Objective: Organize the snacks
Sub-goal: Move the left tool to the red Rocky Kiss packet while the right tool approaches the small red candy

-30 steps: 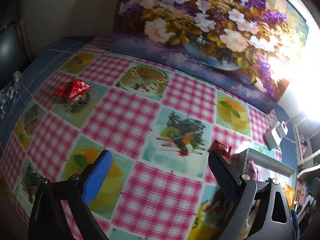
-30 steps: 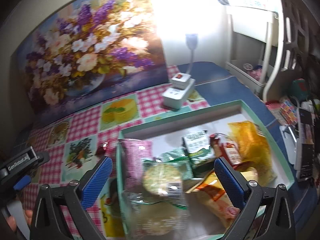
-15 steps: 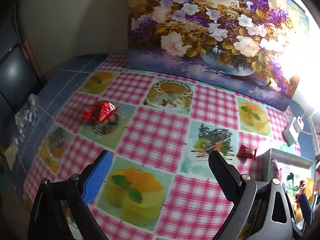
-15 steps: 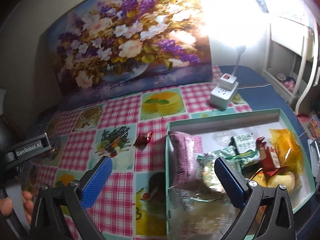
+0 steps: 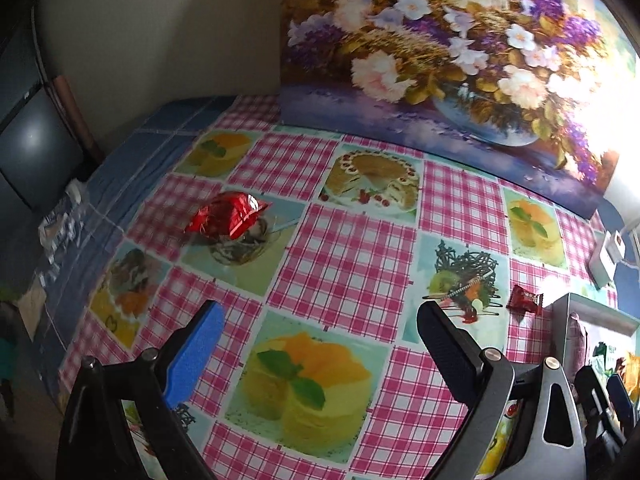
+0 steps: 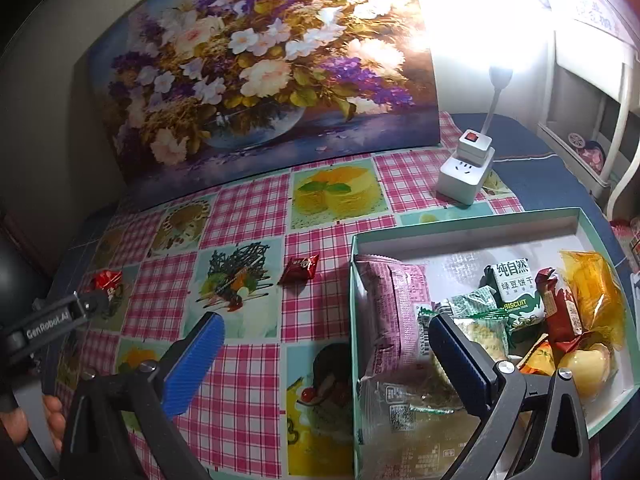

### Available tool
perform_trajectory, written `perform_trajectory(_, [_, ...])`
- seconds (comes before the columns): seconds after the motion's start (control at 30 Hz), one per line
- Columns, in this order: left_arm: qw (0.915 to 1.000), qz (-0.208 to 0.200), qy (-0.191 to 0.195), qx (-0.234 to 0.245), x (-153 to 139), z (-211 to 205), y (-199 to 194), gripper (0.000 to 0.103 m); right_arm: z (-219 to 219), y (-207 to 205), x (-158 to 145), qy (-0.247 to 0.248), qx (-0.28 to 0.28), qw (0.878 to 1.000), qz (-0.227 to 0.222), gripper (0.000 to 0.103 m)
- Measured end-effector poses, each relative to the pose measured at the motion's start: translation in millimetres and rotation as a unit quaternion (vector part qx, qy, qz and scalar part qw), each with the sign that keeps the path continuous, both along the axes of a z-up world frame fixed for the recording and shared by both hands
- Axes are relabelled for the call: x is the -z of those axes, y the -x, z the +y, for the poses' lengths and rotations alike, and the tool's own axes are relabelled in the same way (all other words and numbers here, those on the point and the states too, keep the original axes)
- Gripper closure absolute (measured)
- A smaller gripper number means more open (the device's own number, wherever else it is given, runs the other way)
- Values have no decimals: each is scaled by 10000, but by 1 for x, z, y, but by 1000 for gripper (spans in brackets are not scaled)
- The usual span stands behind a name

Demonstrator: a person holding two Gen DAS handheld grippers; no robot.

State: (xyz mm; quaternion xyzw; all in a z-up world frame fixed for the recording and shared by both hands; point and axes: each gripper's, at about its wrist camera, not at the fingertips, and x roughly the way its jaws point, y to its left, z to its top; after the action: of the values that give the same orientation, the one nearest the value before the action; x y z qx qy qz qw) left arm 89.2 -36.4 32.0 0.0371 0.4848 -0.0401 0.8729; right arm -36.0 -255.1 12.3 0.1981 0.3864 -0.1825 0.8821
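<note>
**A:** Start with the left wrist view. What's there?

**B:** The left gripper (image 5: 318,326) hangs over the pink checked tablecloth with dessert pictures (image 5: 344,264), fingers spread wide, nothing between them. A crinkled red foil snack packet (image 5: 228,216) lies far ahead to the left; a small dark-red wrapped candy (image 5: 525,300) sits just beside the shallow teal-rimmed cardboard box (image 5: 592,312).

**A:** Can you see into the box?

**B:** Barely. It is cut off at the right edge, and its contents there are a blur. The large flower painting (image 5: 460,48) stands along the back of the table.

**A:** And the right wrist view?

**B:** The right gripper (image 6: 326,340) is also spread and empty, one finger over the cloth, the other over the box (image 6: 472,226). The candy (image 6: 299,268) lies apart from the box's left wall. Inside are a pink wrapped pack (image 6: 394,312), a green-and-white biscuit packet (image 6: 518,292), a translucent orange bag (image 6: 596,296) and a clear wrapper, possibly of round crackers, partly hidden by the finger.

**A:** Anything else?

**B:** A white power cube with a red switch (image 6: 466,172) stands behind the box. The red packet (image 6: 106,280) shows at far left, next to the left gripper's arm.
</note>
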Motion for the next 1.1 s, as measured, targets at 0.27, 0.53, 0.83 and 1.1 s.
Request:
perform_trajectory(0.27, [9991,253,313,-144,17,8,-13,6,-2,-27,-3,-179,-139,9997,-15,0])
perform_trajectory(0.53, [9977,414,417,-328,28,29,-30,6,5,-63,8,-483,-365,9982,40,7])
perform_trajectory(0.83, [9955,572,541,-528,42,52,-48,6,6,-91,31,-488,-489,9969,382,29])
perform_trajectory(1.1, [9947,526,639,-606,42,65,-61,6,2,-111,44,-163,-303,9968,717,41])
